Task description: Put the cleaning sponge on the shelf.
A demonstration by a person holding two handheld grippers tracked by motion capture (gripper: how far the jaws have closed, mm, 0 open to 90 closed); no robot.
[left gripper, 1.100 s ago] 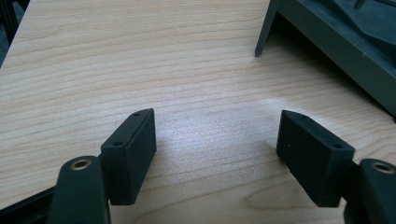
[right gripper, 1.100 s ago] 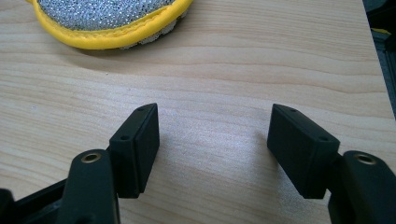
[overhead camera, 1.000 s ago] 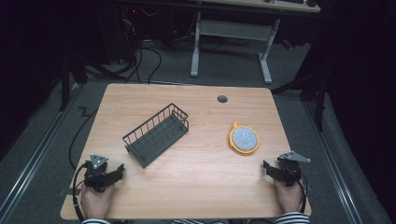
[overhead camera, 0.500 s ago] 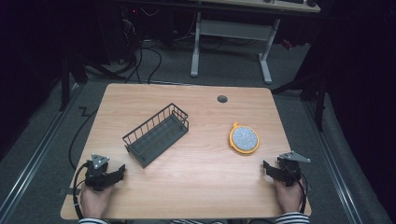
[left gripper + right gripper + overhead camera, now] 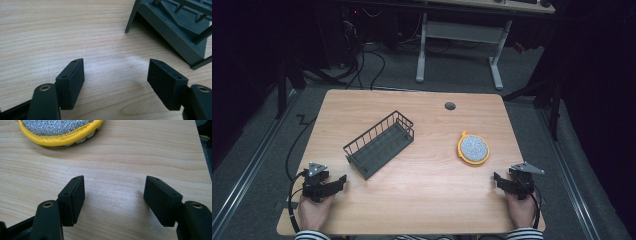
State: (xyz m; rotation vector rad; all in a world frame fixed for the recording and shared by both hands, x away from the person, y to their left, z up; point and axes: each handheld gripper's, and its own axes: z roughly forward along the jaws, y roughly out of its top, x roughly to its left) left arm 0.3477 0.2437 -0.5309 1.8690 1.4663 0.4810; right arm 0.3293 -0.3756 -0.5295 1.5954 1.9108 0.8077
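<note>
Wooden table (image 5: pixel 422 200); wire basket (image 5: pixel 379 144); round scrubber (image 5: pixel 473 148).

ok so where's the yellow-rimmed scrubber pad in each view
High view: scrubber pad lies right of centre on the table, ahead of the right gripper.
Left gripper view: not in it; the wire basket sits upper right.
Right gripper view: scrubber pad at the top left edge.
Shared landmark: the wood-grain tabletop.
</note>
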